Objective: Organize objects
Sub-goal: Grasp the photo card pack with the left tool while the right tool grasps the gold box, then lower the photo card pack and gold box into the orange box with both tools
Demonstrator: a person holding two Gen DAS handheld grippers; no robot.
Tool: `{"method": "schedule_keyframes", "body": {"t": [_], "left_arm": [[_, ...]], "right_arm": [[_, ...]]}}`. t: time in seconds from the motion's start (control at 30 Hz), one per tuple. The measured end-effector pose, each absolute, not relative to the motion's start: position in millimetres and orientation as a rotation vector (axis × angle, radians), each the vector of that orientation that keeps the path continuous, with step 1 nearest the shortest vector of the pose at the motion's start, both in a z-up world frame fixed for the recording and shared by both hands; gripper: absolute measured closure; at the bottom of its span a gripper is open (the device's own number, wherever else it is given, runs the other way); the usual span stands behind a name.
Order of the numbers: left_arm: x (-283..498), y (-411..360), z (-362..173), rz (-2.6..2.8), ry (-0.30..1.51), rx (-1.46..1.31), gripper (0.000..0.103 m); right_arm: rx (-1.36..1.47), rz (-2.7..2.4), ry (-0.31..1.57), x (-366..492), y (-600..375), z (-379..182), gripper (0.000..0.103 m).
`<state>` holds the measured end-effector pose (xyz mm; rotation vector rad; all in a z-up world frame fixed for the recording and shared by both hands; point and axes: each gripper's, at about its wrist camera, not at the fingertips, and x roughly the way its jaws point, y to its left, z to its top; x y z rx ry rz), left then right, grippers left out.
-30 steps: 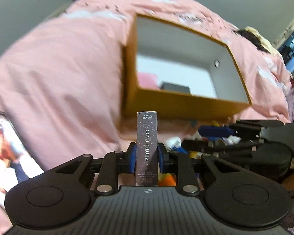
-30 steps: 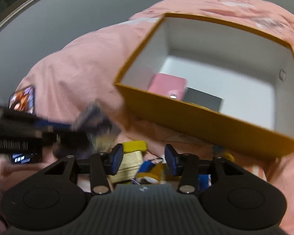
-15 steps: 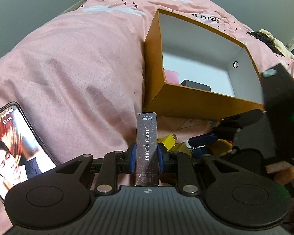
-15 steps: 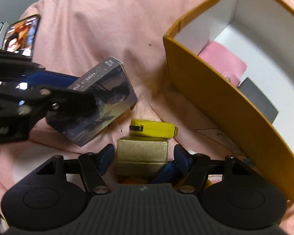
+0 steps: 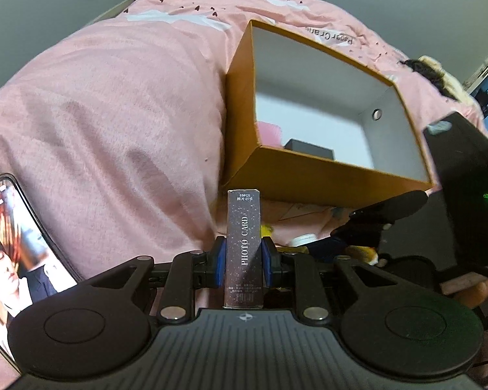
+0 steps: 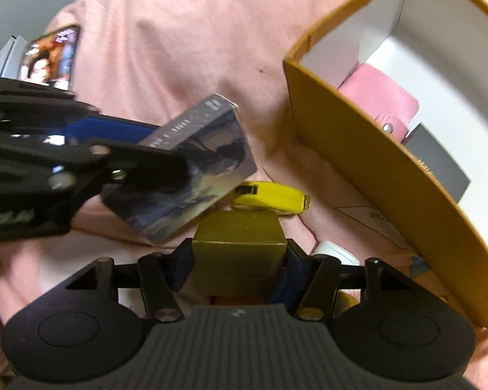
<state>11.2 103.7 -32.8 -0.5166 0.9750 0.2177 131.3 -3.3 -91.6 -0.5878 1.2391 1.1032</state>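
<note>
Hidden: small items under right gripper (image 6: 239,268), mostly covered, unclear
Cut off: phone (image 5: 13,253) at frame edge
Count: one orange box (image 5: 325,175) on bed (image 5: 114,113), holding one pink wallet (image 6: 380,104) and one grey box (image 6: 436,159)
Left gripper (image 5: 243,261): fingers clamped on upright photo card box (image 5: 244,243)
Right gripper: fingers just been closing, pads against gold box (image 6: 239,253); yellow tape measure (image 6: 273,198) beyond

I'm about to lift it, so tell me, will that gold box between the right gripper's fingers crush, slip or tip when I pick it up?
The gold box looks like folded cardboard with crisp edges, so probably light, and it could dent under a hard squeeze. Its flat sides meet the right gripper pads squarely, so slipping seems unlikely. It is squat and blocky, so it should not tip or roll.
</note>
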Motion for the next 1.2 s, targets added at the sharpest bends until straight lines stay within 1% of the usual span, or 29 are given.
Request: {"method": "schedule_keyframes", "body": {"t": [0.23, 0.4, 0.53, 0.73, 0.9, 1.1, 1.2], "left_arm": [[5.8, 114.4, -11.2, 0.181, 0.879, -0.59, 0.078], [7.8, 126.6, 7.0, 0.137, 0.808, -0.658, 0.078], [23.4, 139.6, 20.7, 0.113, 0.754, -0.702, 0.078], [66.7, 141.3, 40.1, 0.104, 0.686, -0.651, 0.078], [116.5, 139.6, 27.7, 0.092, 0.723, -0.643, 0.078], [170.1, 138.2, -4.7, 0.117, 0.797, -0.646, 0.078], [190.3, 135.6, -21.0, 0.165, 0.831, -0.608, 0.078]], "right_arm": [[-0.513, 1.097, 1.172, 128.1, -28.3, -48.9, 0.043], [-0.439, 1.076, 1.086, 131.5, -51.4, -14.8, 0.043], [-0.396, 1.048, 1.003, 137.5, -55.0, 3.8, 0.043], [-0.287, 0.995, 0.872, 166.8, -76.4, 36.8, 0.043], [-0.184, 0.867, 0.868, 216.5, -89.4, 32.0, 0.043], [-0.092, 0.735, 0.948, 276.4, -91.1, -6.4, 0.043], [-0.052, 0.716, 0.986, 289.9, -92.8, -24.4, 0.043]]}}
